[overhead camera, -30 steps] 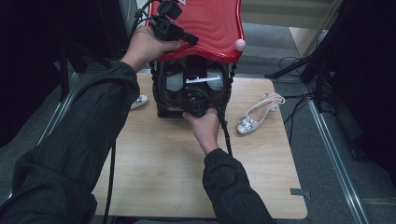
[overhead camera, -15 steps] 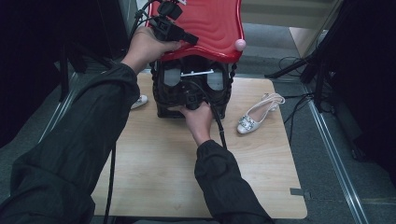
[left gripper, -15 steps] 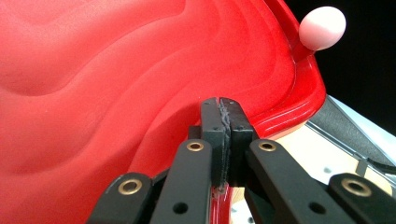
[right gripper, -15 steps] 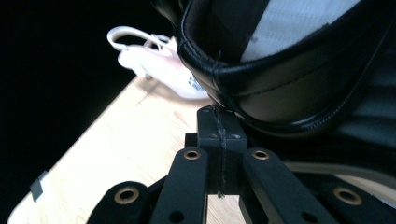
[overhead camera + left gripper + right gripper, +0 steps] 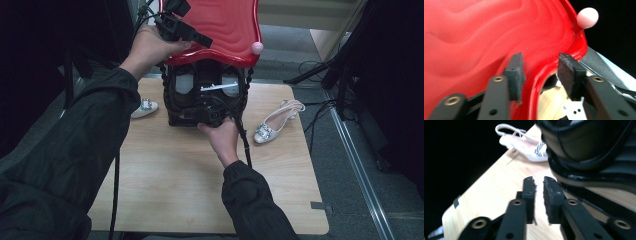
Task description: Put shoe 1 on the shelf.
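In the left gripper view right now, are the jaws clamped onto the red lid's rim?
No: the left gripper has its jaws standing apart on either side of the red lid's rim, with a visible gap at each pad.

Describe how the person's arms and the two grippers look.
Both sleeves are dark and long, ending at the wrists; the hands are bare. The left gripper and the right gripper are black, each with two flat fingers faced with rough dark pads and set with brass-coloured rivets. A black cable trails down past the left sleeve.
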The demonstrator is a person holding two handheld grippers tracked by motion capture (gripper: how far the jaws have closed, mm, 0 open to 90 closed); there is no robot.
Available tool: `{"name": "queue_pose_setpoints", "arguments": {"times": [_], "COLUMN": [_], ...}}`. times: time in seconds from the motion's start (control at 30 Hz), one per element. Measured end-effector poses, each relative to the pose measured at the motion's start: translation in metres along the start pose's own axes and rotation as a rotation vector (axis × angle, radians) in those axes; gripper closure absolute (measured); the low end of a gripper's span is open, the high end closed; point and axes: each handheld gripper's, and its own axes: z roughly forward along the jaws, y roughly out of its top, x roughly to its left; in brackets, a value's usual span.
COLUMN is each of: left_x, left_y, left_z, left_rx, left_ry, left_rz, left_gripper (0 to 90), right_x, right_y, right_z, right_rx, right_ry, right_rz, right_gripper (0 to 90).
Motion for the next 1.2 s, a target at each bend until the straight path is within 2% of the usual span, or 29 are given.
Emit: {"name": "queue_pose_setpoints", "arguments": {"times": [0.07,0.1,0.13,0.2,0.37,0.47,0.53,0.57,0.63,0.8,0.83,1.03,1.1,1.2], "left_x": [-0.002,-0.008,-0.008,-0.014,-0.026,-0.030,-0.031,-0.034,-0.037,-0.041,-0.043,-0.048,-0.049,-0.053], "left_y": [-0.001,-0.003,-0.003,-0.005,-0.013,-0.019,-0.021,-0.027,-0.031,-0.042,-0.047,-0.063,-0.071,-0.081], "left_z": [-0.002,-0.006,-0.006,-0.009,-0.015,-0.018,-0.019,-0.020,-0.021,-0.021,-0.022,-0.018,-0.015,-0.012], "left_rx": [-0.003,-0.018,-0.018,-0.018,0.008,0.015,0.007,-0.007,-0.009,-0.001,0.001,0.028,0.037,0.051], "left_ry": [-0.006,-0.017,-0.017,-0.026,-0.042,-0.055,-0.070,-0.092,-0.097,-0.087,-0.089,-0.065,-0.070,-0.058], "left_rz": [0.006,0.019,0.019,0.030,0.043,0.039,0.037,0.033,0.040,0.047,0.046,0.068,0.073,0.083], "left_gripper": [50.0,48.9,47.4,45.6,43.0,41.6,40.8,40.3,39.3,38.9,38.6,37.9,37.7,37.4], "right_x": [0.002,0.002,0.002,0.003,0.004,0.006,0.007,0.009,0.010,0.012,0.012,0.010,0.010,0.008], "right_y": [-0.005,-0.007,-0.007,-0.016,-0.027,-0.035,-0.038,-0.046,-0.051,-0.063,-0.070,-0.082,-0.086,-0.093], "right_z": [-0.005,-0.006,-0.006,-0.012,-0.024,-0.031,-0.033,-0.038,-0.041,-0.051,-0.058,-0.075,-0.080,-0.086], "right_rx": [0.015,0.025,0.025,0.026,0.033,0.030,0.037,0.046,0.047,0.036,0.026,0.005,-0.006,0.000], "right_ry": [0.023,0.035,0.035,0.044,0.047,0.045,0.033,0.034,0.043,0.053,0.049,0.051,0.046,0.038], "right_rz": [-0.011,-0.017,-0.017,-0.044,-0.038,-0.060,-0.067,-0.081,-0.084,-0.099,-0.095,-0.097,-0.106,-0.114], "right_gripper": [68.7,65.8,65.8,58.5,52.0,51.0,51.2,51.5,51.5,47.1,45.4,43.7,43.3,43.5]}}
